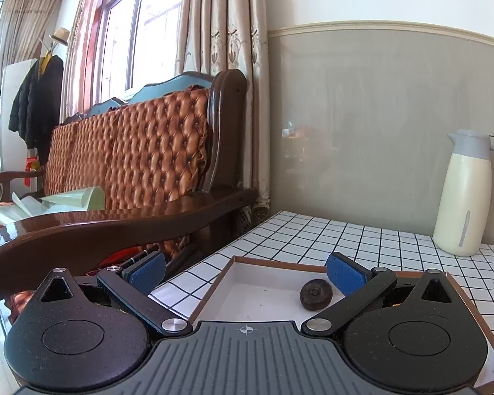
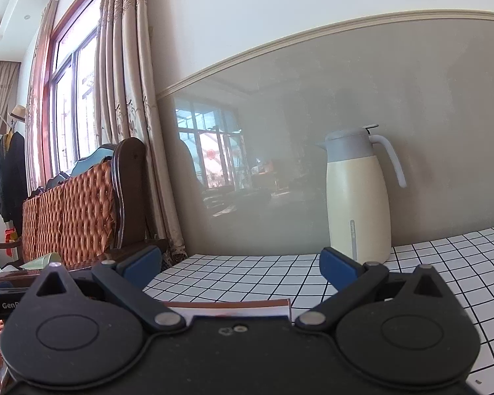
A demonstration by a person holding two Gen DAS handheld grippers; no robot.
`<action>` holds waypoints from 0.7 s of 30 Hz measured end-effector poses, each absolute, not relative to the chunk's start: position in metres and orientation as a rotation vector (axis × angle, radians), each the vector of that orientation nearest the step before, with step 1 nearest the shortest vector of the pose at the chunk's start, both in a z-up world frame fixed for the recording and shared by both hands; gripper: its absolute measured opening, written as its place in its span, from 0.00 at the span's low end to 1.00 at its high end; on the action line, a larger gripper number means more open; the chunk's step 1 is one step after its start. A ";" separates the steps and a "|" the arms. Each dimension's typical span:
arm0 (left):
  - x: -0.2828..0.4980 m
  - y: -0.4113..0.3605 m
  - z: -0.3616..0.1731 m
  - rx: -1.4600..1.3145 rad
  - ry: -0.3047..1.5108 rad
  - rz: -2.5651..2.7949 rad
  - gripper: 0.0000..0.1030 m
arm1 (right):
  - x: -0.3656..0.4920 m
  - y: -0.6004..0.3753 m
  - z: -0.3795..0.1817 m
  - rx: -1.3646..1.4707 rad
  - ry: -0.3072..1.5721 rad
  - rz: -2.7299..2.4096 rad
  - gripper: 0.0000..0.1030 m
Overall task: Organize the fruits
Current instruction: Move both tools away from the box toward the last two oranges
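Observation:
A small dark round fruit (image 1: 316,295) lies in a shallow white tray with a brown rim (image 1: 280,263) on the tiled table. My left gripper (image 1: 245,275) is open above the tray's near side; its right pad (image 1: 344,273) stands just right of the fruit, apart from it. My right gripper (image 2: 240,268) is open and empty over the table, and a strip of the tray rim (image 2: 233,307) shows just under it. No other fruit shows.
A cream thermos jug (image 1: 466,194) stands at the back against the grey wall, also in the right wrist view (image 2: 357,194). A brown wooden sofa with orange cushions (image 1: 131,154) sits left of the white checked table (image 1: 345,233). Curtains hang behind.

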State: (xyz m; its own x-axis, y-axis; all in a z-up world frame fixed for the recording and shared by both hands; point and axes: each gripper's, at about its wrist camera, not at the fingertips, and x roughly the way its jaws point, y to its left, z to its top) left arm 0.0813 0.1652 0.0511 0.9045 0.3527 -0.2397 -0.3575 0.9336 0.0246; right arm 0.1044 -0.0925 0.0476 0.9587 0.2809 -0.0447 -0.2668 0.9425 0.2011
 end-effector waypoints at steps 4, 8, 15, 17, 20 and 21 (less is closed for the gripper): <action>0.081 0.159 0.049 -0.008 0.256 0.356 1.00 | 0.102 -0.097 0.046 0.193 0.087 0.280 0.94; 0.081 0.150 0.046 0.018 0.258 0.351 1.00 | 0.100 -0.103 0.046 0.201 0.097 0.279 0.94; 0.081 0.134 0.043 0.041 0.273 0.320 1.00 | 0.099 -0.115 0.042 0.199 0.130 0.265 0.94; 0.081 0.128 0.043 0.043 0.271 0.307 1.00 | 0.098 -0.119 0.042 0.192 0.136 0.259 0.94; 0.080 0.119 0.044 0.041 0.271 0.282 1.00 | 0.095 -0.126 0.041 0.180 0.142 0.246 0.94; 0.079 0.115 0.044 0.041 0.271 0.272 1.00 | 0.095 -0.129 0.040 0.178 0.144 0.241 0.94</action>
